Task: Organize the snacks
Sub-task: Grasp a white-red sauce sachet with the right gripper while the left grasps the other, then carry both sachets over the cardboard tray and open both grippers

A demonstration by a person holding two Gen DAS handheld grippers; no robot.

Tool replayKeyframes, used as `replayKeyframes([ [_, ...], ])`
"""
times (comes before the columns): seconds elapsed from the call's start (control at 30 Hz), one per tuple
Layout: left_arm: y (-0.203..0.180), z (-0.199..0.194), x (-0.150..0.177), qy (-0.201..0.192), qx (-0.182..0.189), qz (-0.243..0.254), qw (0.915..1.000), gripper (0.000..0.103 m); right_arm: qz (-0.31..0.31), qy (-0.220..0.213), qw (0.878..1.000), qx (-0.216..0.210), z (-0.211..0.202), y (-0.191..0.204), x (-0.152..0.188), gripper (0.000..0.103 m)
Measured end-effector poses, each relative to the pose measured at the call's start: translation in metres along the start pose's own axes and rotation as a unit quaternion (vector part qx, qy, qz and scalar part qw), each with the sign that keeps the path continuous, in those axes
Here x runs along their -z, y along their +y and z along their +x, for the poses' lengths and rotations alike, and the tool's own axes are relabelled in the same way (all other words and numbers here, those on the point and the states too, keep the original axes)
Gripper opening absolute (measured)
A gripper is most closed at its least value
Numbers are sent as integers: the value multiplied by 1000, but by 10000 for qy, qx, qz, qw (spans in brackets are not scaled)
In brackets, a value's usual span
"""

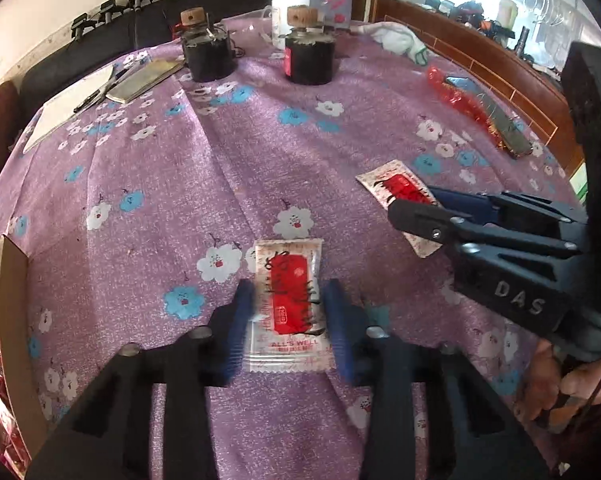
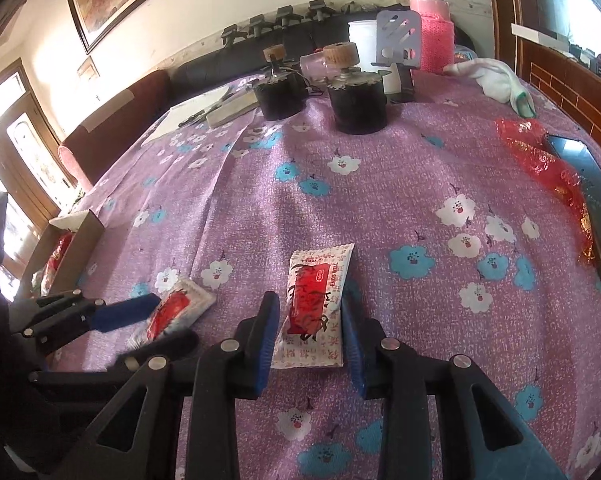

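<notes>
Two white snack packets with red labels lie flat on the purple flowered tablecloth (image 1: 260, 168). One packet (image 1: 290, 308) sits between the blue pads of my left gripper (image 1: 292, 328), whose pads lie against its long edges. From the right wrist view the same packet (image 2: 176, 308) shows in the left gripper (image 2: 172, 320). The other packet (image 2: 314, 304) lies between the pads of my right gripper (image 2: 310, 340), which touch both its sides. That packet (image 1: 396, 188) and the right gripper (image 1: 412, 200) also appear at the right of the left wrist view.
An open cardboard box (image 1: 14, 300) holding red wrappers stands at the left table edge. Two black jars with cork tops (image 1: 308, 60) stand at the back. A phone (image 2: 596, 200) and red crinkled plastic (image 2: 540, 160) lie at the right. A hand (image 1: 560, 384) holds the right gripper.
</notes>
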State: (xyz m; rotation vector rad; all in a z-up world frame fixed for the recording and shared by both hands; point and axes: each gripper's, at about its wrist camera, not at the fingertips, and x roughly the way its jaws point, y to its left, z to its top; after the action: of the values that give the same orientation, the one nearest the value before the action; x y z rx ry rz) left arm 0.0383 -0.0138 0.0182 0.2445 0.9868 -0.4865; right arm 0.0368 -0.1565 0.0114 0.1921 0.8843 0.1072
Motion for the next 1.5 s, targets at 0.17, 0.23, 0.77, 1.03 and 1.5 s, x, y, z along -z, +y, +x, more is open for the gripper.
replayKeyframes([
  [0.17,5,-5,6,-134,5,-306,9994,31,-236,-19,9994,240,1,7,1,29],
  [0.23,6,-9,8,-179,29,-393,9991,31,-205,-31,9995,225,0,6,1,27],
  [0.77,8,-101,51,-931,232,-1126,9890,31,-124,-479,9976,-489,-24,13,2,24],
  [1.03,28,-152,89,-1351,69,-1619,9775,31,-385,-437,9974,-423,-21,30,12,24],
  [1.5,98,-198,151,-1601,-686,-2551,9511,32,-1220,-345,9886,-811,-63,127,25,23],
])
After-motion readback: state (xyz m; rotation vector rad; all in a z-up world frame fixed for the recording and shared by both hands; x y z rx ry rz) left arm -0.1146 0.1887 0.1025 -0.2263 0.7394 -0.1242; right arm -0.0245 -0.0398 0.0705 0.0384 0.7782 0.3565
